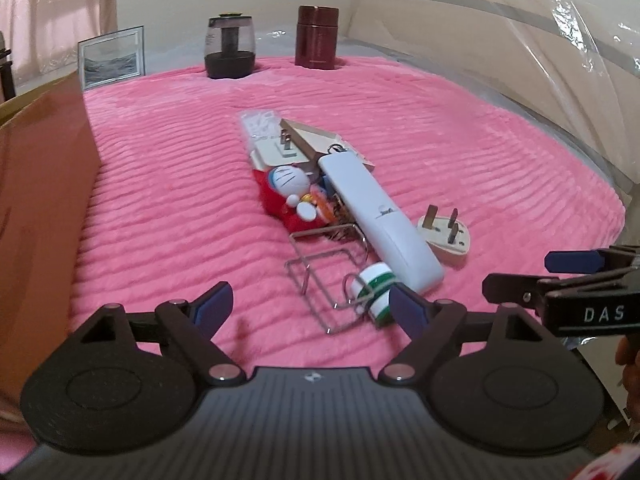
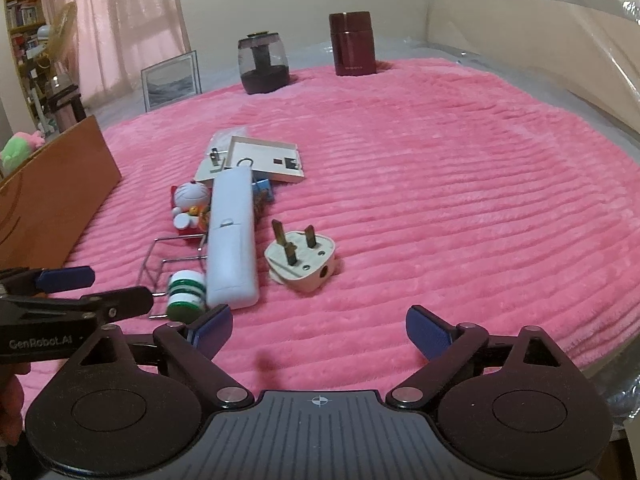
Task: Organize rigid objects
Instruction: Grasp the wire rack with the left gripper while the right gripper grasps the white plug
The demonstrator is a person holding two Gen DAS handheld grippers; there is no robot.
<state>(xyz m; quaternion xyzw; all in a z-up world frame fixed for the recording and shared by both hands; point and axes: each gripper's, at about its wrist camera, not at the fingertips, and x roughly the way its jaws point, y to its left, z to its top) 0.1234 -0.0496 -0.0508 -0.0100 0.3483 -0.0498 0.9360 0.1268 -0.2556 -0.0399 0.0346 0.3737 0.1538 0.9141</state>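
blanket (image 2: 400, 200): pink, fluffy, ribbed
case (image 2: 232, 240): white plastic, long, pointing away
plug (image 2: 302, 260): beige, prongs up
left gripper (image 1: 312, 304): wide, empty
right gripper (image 2: 320, 330): wide, empty

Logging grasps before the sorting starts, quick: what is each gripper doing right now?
Left gripper: open, holding nothing, above the pink blanket.
Right gripper: open, holding nothing, short of the beige plug.

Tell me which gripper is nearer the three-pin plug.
Right. The right gripper hangs open just short of the plug, nearly in line with it. The left gripper is farther left, by the green-striped roll.
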